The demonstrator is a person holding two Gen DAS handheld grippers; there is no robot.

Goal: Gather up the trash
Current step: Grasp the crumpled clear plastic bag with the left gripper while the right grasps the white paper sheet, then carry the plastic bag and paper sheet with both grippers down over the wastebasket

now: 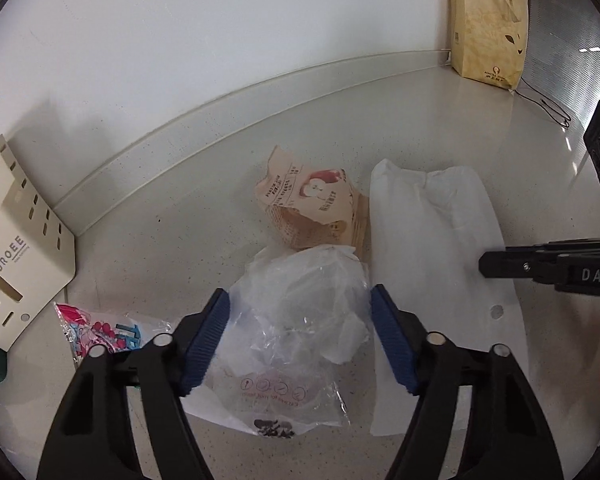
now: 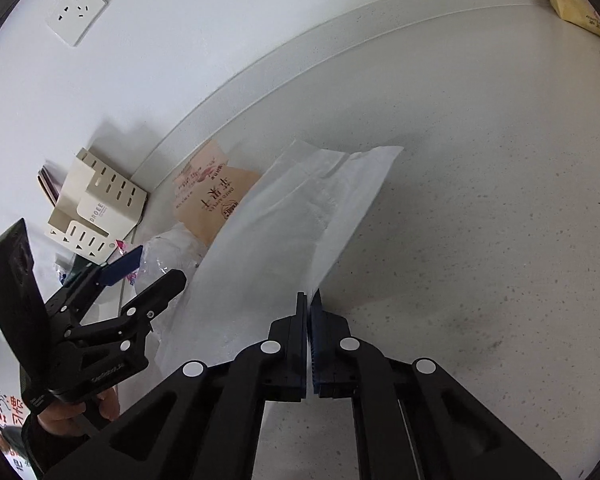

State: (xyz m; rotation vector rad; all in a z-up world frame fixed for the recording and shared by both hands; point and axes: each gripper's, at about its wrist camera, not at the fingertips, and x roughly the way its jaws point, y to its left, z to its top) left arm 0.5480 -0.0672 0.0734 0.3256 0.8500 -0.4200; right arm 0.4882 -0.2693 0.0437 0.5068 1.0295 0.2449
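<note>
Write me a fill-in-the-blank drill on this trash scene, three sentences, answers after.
1. The right gripper is shut on the edge of the ____ bag.
2. The left gripper straddles the clear ____ bag.
3. The wall socket is mounted on the ____.

Answers: white; plastic; wall

Both grippers, left gripper (image 1: 300, 340) and right gripper (image 2: 309, 340), have black linkage arms, silver pivot pins and ribbed blue pads.

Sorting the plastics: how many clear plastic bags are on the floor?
1: the clear plastic bag lies crumpled between the left tool's pads. More may be hidden beneath it.
</note>
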